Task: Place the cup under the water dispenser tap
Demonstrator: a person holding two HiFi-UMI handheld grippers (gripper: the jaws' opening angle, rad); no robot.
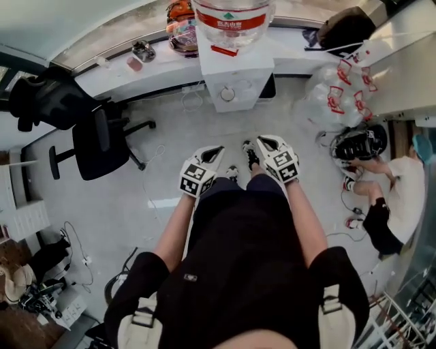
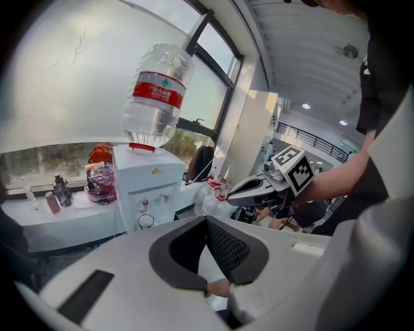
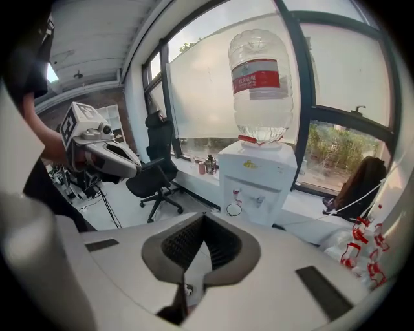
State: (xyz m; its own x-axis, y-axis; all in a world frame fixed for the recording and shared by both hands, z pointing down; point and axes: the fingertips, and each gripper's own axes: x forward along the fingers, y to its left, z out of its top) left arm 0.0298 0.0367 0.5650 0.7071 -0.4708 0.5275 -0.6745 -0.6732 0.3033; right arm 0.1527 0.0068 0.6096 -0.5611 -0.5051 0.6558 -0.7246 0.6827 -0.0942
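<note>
**CUP AT DISPENSER FRONT; BOTH TONGS CLOSED AND EMPTY**

The white box-shaped water dispenser (image 1: 235, 78), topped by an inverted clear plastic bottle with a red label (image 1: 231, 17), is taken as the reference. A small round-rimmed cup (image 1: 227, 93), its material not discernible, is seen at the dispenser's front face, just below the small taps (image 3: 238, 192). Whether it is centred beneath a tap cannot be told. The left tongs (image 1: 215, 151) and the right tongs (image 1: 263, 142) are held side by side well in front of the dispenser. Each has its jaws pressed together with nothing between them.

Hazards are judged as follows:
- If the cup is approached with the jaws closed, it would be pushed or tipped rather than gripped.
- A light cup may be deformed by excess squeeze.
- The loose white cable (image 1: 192, 101) lying beside the dispenser's base could be snagged underfoot.
</note>
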